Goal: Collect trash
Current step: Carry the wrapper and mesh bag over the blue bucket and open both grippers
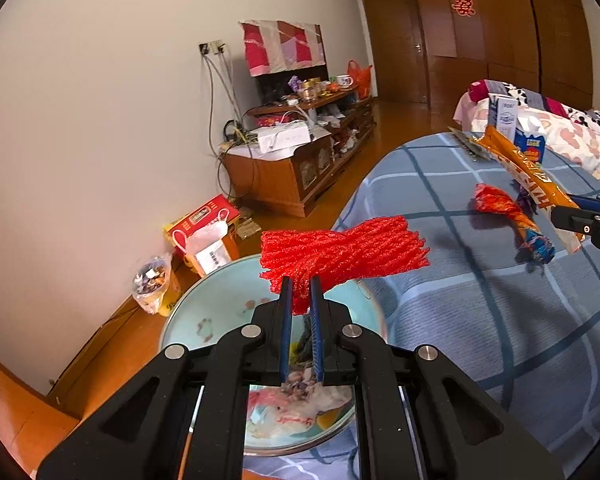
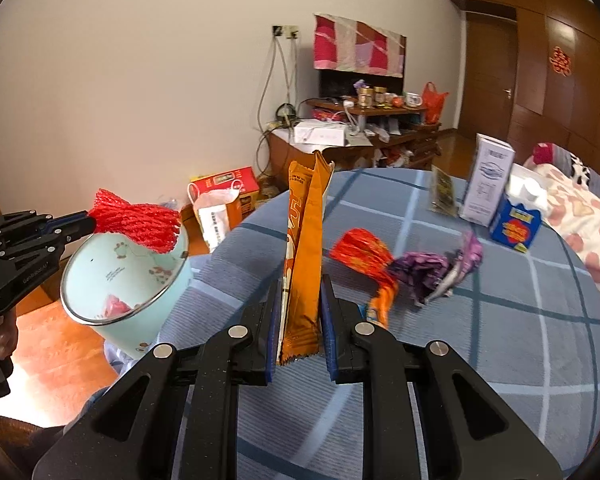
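Observation:
My left gripper (image 1: 301, 284) is shut on a red foam net sleeve (image 1: 340, 254), holding it over the pale green bin (image 1: 188, 316), which has scraps at its bottom. In the right wrist view the same net sleeve (image 2: 134, 224) hangs over the bin (image 2: 128, 276), pinched by the left gripper (image 2: 90, 222). My right gripper (image 2: 300, 288) is shut on a tall orange snack wrapper (image 2: 306, 256), held upright above the blue checked table (image 2: 480, 340). A crumpled red-orange wrapper (image 2: 364, 258) and a purple wrapper (image 2: 428, 270) lie on the cloth just beyond it.
A white carton (image 2: 488, 180), a blue box (image 2: 516, 226) and a dark packet (image 2: 444, 192) stand at the table's far side. A bed with patterned covers (image 2: 580, 216) lies right. A red box (image 2: 228, 188) and a cluttered wooden cabinet (image 2: 340, 144) line the wall.

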{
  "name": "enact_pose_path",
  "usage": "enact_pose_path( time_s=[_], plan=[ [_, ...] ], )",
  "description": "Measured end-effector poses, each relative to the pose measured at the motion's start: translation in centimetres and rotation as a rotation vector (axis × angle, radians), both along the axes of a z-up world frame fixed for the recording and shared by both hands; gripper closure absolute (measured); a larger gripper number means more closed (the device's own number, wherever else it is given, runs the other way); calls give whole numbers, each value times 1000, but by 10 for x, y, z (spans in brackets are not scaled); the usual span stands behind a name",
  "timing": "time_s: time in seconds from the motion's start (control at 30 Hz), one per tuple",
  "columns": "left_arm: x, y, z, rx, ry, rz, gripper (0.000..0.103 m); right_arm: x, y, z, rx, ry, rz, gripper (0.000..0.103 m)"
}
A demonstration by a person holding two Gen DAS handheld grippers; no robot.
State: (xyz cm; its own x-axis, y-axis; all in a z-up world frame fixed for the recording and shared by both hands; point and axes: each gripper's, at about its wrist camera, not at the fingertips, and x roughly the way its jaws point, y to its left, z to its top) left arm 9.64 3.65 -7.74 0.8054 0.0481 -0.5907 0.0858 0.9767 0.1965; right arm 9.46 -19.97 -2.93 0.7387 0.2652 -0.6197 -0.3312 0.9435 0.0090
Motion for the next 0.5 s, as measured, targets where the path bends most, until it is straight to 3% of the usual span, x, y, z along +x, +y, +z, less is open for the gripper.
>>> enact_pose_path(
  time_s=[0.5],
  plan=[
    [-10,34,-6,6,10,86,95,14,46,-8,-18,10,108,84]
  ],
)
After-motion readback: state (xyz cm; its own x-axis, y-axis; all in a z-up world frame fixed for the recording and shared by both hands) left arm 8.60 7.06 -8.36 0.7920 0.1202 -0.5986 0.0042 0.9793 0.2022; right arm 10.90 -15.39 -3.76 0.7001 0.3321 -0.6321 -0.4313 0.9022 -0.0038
